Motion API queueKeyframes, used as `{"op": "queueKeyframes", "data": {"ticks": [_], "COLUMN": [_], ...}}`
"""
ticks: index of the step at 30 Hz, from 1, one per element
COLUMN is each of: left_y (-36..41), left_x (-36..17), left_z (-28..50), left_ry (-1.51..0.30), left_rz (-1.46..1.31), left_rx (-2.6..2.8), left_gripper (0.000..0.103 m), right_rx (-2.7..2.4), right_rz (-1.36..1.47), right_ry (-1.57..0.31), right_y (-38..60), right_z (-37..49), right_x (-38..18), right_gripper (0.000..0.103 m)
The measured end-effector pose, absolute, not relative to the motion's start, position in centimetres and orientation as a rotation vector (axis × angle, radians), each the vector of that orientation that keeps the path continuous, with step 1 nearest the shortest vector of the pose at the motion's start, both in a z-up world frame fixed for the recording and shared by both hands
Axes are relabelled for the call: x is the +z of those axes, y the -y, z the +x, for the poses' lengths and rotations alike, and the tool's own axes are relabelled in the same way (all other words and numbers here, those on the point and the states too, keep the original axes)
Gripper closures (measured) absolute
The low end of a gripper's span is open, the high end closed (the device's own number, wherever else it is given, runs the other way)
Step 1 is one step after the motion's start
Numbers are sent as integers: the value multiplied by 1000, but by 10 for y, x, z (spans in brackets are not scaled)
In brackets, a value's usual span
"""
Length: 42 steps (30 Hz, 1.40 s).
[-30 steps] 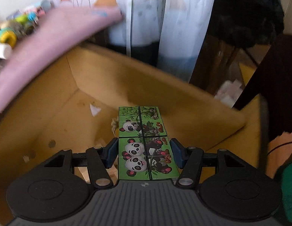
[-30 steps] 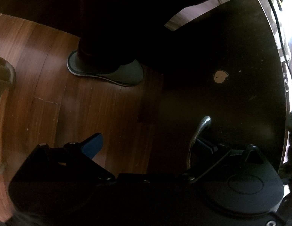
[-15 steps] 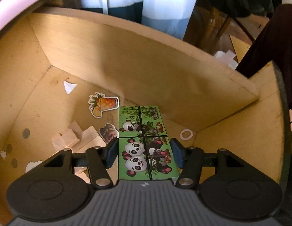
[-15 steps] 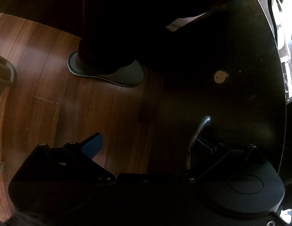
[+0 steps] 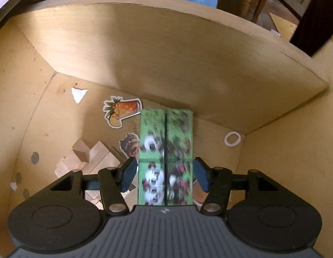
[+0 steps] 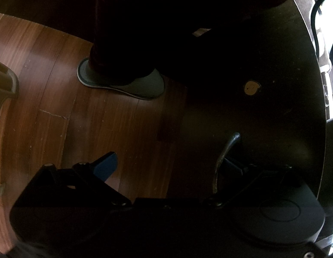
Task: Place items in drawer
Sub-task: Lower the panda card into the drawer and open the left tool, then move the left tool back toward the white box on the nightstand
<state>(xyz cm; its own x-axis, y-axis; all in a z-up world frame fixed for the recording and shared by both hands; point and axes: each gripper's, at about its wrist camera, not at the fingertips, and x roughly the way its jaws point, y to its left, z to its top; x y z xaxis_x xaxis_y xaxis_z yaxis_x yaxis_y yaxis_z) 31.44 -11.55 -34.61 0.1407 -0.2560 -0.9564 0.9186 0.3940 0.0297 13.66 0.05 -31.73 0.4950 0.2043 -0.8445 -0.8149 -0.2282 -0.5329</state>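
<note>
a view down into an open wooden drawer [image 5: 166, 49] with pale plywood walls. going left to right across its floor: a small torn white scrap [image 5: 78, 94] at about ten o'clock, a heap of plain wooden blocks [image 5: 89, 157] at nine o'clock, a pineapple drink sticker [image 5: 121, 110] and a brown animal sticker [image 5: 131, 146] just left of centre, then a green panda puzzle block [image 5: 166, 157] in the middle, and a small white ring [image 5: 232, 139] at about three o'clock near the right wall.

the panda puzzle block is a long flat slab of four picture panels. its long axis runs from six o'clock to twelve o'clock, straight away from the camera, its far end close to the drawer's back wall. the picture on it is motion-blurred. the left hand-held gripper [image 5: 165, 177] has its blue pads spread apart, a narrow gap showing on each side of the block, so it is not clamped on it.

the other view is very dark. the right hand-held gripper [image 6: 170, 167] is wide apart over a wooden floor [image 6: 59, 111], its right finger behind a curved metal handle [image 6: 225, 157] on a dark panel. a grey slipper [image 6: 132, 83] stands at twelve o'clock.
</note>
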Motion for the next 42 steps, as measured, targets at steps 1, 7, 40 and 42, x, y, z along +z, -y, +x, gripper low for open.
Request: {"op": "queueKeyframes", "data": {"ticks": [1, 7, 40, 42], "left_y": [116, 117, 40, 28], "left_x": [-346, -345, -210, -198], "left_z": [315, 315, 325, 327], "left_ry": [-1108, -1112, -646, -584], "left_rz": [755, 765, 273, 207], "left_rx": [-976, -972, -854, -807], "left_gripper": [46, 45, 36, 36], "right_rx": [1039, 1040, 1045, 1045], "right_rz": [-1514, -1514, -1539, -1538], "right_ry": [-553, -550, -537, -536], "right_y": [0, 1, 4, 5], "right_z": [137, 137, 134, 134], "right_x": [-317, -317, -318, -319], "right_gripper": [0, 0, 0, 0]}}
